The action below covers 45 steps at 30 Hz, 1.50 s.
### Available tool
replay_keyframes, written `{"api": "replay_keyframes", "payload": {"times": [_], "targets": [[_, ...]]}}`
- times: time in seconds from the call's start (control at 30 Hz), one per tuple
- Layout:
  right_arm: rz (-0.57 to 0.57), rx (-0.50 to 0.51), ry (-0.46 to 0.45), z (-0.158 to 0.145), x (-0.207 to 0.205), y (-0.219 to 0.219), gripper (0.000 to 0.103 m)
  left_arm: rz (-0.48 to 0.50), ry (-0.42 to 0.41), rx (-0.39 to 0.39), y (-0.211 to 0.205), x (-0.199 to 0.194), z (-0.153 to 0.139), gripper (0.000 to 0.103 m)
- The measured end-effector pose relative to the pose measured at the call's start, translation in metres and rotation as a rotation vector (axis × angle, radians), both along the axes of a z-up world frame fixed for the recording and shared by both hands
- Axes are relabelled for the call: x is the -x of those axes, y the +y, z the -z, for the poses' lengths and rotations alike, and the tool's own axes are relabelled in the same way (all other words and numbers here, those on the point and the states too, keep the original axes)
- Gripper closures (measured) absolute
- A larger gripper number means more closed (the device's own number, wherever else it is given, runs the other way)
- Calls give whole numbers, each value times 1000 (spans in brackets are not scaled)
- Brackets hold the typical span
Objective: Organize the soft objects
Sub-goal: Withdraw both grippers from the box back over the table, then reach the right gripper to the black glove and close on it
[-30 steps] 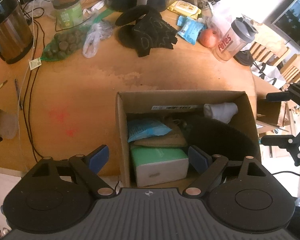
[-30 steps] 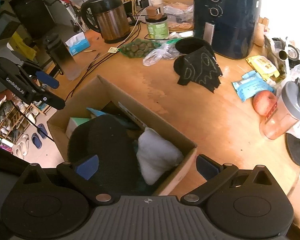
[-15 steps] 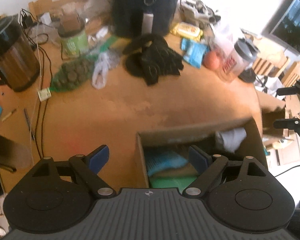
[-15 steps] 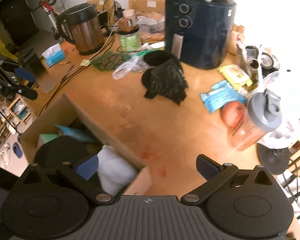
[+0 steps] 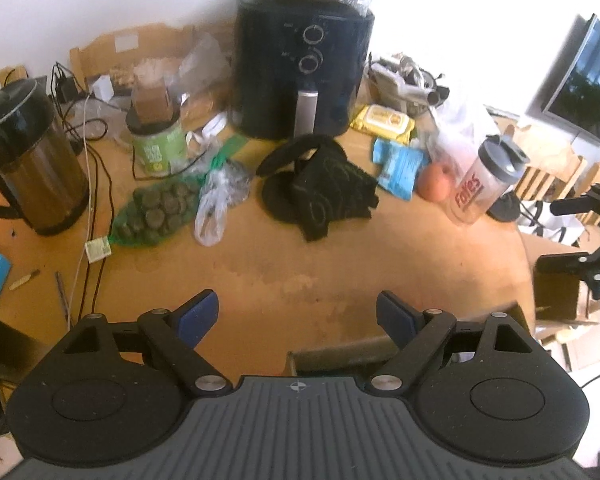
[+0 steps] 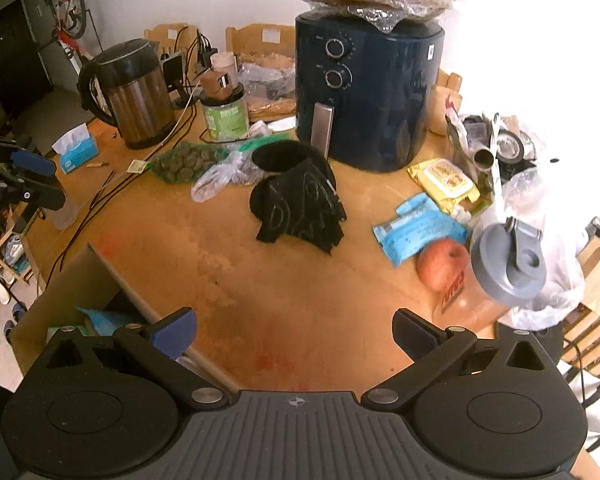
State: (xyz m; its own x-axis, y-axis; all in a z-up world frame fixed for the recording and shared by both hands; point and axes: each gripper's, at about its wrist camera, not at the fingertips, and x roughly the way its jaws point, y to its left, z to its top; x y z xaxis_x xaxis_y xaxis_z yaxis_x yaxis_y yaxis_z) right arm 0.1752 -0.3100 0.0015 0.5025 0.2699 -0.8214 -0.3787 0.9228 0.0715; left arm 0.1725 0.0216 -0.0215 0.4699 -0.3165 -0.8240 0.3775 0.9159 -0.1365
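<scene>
A heap of black soft items, gloves and a cap [image 5: 320,190], lies on the wooden table in front of the air fryer; it also shows in the right wrist view [image 6: 300,204]. The cardboard box [image 6: 80,292] stands at the table's near edge, with blue and green packs inside; only its rim [image 5: 332,354] shows in the left wrist view. My left gripper [image 5: 298,314] is open and empty above bare table, short of the heap. My right gripper [image 6: 294,330] is open and empty, right of the box.
A dark air fryer [image 6: 368,92] stands behind the heap. A kettle [image 5: 28,164], green tin [image 5: 158,144], netted bag [image 5: 156,212] and cables lie left. A blue packet [image 6: 416,232], apple [image 6: 442,264] and shaker bottle [image 6: 496,280] stand right. A tissue box [image 6: 76,148] sits far left.
Both grippers have pulled up and away from the box and tilted toward the far table. The box has slid out of the bottom of both views. Both stay open and empty.
</scene>
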Motion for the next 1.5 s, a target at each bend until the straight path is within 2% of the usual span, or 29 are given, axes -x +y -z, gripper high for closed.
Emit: {"api": "replay_keyframes", "payload": {"times": [0.13, 0.43, 0.73, 1.07, 1.5], "targets": [[6, -9, -15, 3, -8, 5, 0, 9, -48, 8, -4, 3, -1, 16], [7, -24, -36, 10, -27, 12, 0, 25, -101, -7, -11, 7, 0, 16], [18, -22, -45, 27, -46, 17, 0, -7, -92, 7, -5, 7, 3, 16], [50, -66, -25, 54, -74, 18, 0, -44, -75, 17, 4, 11, 8, 16], [44, -53, -2, 78, -105, 30, 0, -84, -52, 27, 22, 17, 12, 16]]}}
